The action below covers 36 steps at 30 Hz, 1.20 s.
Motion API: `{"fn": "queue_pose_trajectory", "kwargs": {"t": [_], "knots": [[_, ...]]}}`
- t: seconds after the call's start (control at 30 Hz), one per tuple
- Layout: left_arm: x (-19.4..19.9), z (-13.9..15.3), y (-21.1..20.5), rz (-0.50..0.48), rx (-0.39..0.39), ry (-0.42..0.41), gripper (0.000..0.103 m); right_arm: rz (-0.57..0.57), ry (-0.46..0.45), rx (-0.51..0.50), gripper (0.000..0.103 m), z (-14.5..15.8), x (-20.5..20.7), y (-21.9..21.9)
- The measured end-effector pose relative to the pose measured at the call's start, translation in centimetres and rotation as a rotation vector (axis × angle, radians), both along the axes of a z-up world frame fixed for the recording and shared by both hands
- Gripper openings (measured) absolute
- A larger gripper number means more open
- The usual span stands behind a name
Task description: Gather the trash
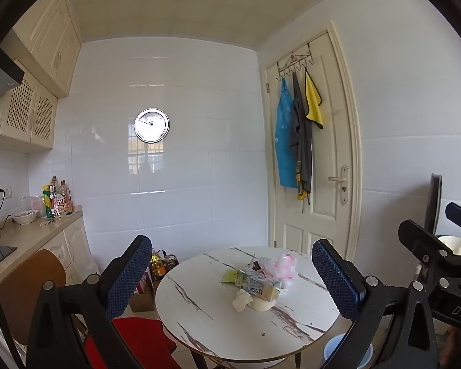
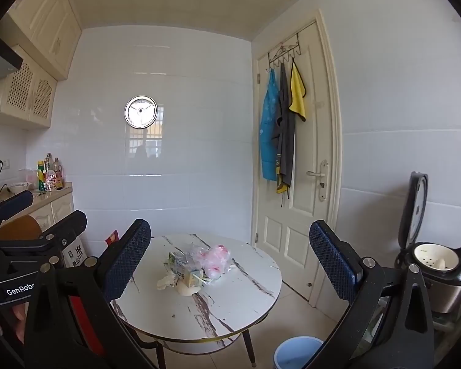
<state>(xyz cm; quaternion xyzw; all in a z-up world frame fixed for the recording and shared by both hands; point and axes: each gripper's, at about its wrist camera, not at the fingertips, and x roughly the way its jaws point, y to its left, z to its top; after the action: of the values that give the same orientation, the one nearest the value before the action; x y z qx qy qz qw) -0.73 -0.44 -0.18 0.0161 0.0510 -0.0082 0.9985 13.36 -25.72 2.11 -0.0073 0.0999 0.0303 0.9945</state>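
The trash sat in a small heap near the middle of the round marble-patterned bench [image 1: 199, 313], and every place below is given from that bench. In the heap were a drink carton [image 1: 256, 286] lying on its side, a crumpled tissue [image 1: 242, 299] against its near end, a clear and pink plastic bag [image 1: 279, 266] bunched on its far side, and a pale rounded scrap [image 2: 186, 290] at the near edge of the pile. A blue bin [image 2: 296, 352] stood on the floor beneath the bench's near right rim. The left gripper [image 1: 230, 276] and the right gripper [image 2: 230, 261] both hung short of the bench, fingers spread wide with nothing between them and nothing touched. The carton looked light and fairly stiff, probably empty, so a pinch across its narrow sides near the middle should hold without crushing it much. The tissue looked soft and nearly weightless and would need the fingers closed well down on its bulk. The bag seemed thin, slippery and shapeless; gathering a bunched fold would likely serve better than nipping a loose edge.
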Motion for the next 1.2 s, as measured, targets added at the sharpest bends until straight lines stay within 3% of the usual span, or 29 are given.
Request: {"fn": "queue_pose_trajectory", "kwargs": {"t": [1.2], "knots": [[-0.1, -0.33, -0.24, -0.002, 0.0, -0.002, 0.102, 0.016, -0.003, -0.003, 0.103, -0.89, 0.37, 0.04]]}}
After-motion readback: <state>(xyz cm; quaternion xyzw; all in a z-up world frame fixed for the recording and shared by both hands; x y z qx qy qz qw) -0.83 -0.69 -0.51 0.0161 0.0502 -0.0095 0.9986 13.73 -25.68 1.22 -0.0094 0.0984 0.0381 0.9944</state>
